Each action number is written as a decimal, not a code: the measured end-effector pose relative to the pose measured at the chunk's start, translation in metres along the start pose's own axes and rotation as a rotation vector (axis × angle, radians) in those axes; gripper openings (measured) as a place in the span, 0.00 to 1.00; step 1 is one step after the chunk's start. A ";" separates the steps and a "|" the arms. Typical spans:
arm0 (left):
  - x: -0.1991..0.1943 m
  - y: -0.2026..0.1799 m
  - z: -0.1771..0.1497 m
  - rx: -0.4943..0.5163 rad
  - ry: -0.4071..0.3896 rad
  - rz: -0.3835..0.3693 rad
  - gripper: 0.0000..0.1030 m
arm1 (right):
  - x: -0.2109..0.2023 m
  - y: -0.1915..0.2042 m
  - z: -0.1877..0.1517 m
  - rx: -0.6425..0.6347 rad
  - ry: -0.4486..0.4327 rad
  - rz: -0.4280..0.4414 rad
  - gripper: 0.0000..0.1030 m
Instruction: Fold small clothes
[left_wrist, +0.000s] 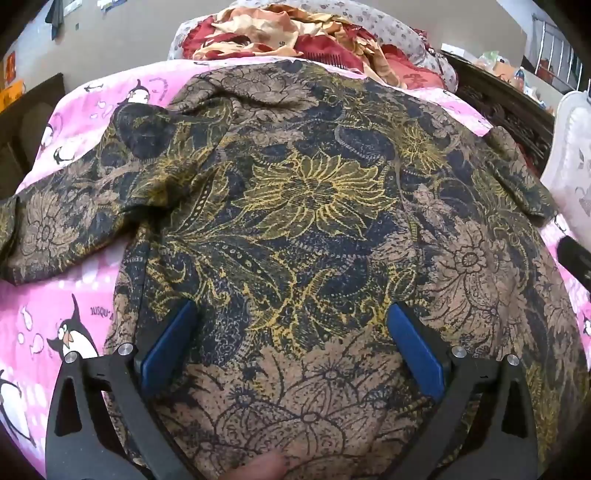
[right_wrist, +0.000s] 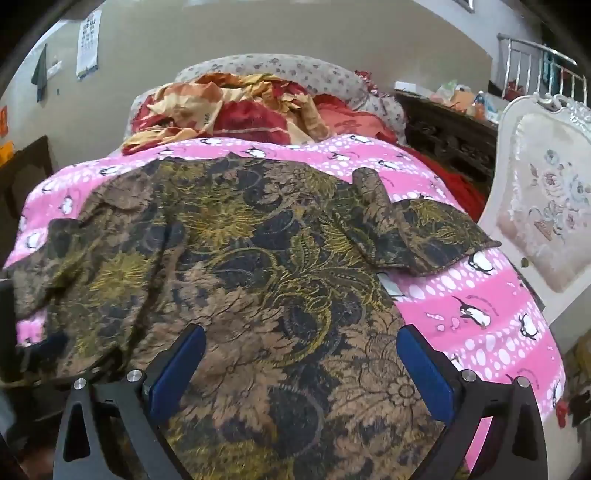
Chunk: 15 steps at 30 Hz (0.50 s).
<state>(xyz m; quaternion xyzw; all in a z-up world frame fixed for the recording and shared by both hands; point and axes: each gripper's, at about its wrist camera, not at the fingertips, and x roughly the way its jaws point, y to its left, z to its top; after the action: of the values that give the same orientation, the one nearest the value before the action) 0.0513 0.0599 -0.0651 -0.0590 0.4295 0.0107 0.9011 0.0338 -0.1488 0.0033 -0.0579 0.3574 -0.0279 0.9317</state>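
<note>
Brown-and-gold floral shirt (left_wrist: 314, 206) lies flat on the penguin sheet (right_wrist: 480, 295), left gripper (left_wrist: 291, 325) and right gripper (right_wrist: 301, 350) both wide open holding nothing, so I'd pinch near hem corners evenly before folding.

"JUSQU'A" is printed on the pink penguin sheet (left_wrist: 99, 311); the wall poster (right_wrist: 88, 44) cannot be read.

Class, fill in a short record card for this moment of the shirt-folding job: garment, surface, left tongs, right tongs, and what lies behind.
garment: patterned shirt, spread flat, both sleeves out to the sides
surface: pink penguin sheet on a bed
left tongs: open, over the shirt's lower part, holding nothing
right tongs: open, over the shirt's lower right part, holding nothing
behind: heap of red and gold bedding at the far end
to the right: white chair
</note>
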 end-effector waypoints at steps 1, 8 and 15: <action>0.001 0.001 0.000 0.001 0.001 0.002 1.00 | 0.003 0.002 -0.001 -0.006 -0.011 -0.020 0.99; 0.000 -0.006 -0.003 0.009 0.000 0.029 1.00 | 0.052 -0.016 -0.007 -0.063 0.048 0.109 0.99; 0.002 -0.018 -0.003 0.021 0.000 0.056 1.00 | 0.083 -0.030 -0.030 -0.039 0.176 0.151 1.00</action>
<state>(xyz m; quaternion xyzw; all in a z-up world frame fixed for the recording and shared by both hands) 0.0516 0.0412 -0.0665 -0.0373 0.4311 0.0314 0.9010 0.0753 -0.1887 -0.0700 -0.0464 0.4419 0.0444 0.8948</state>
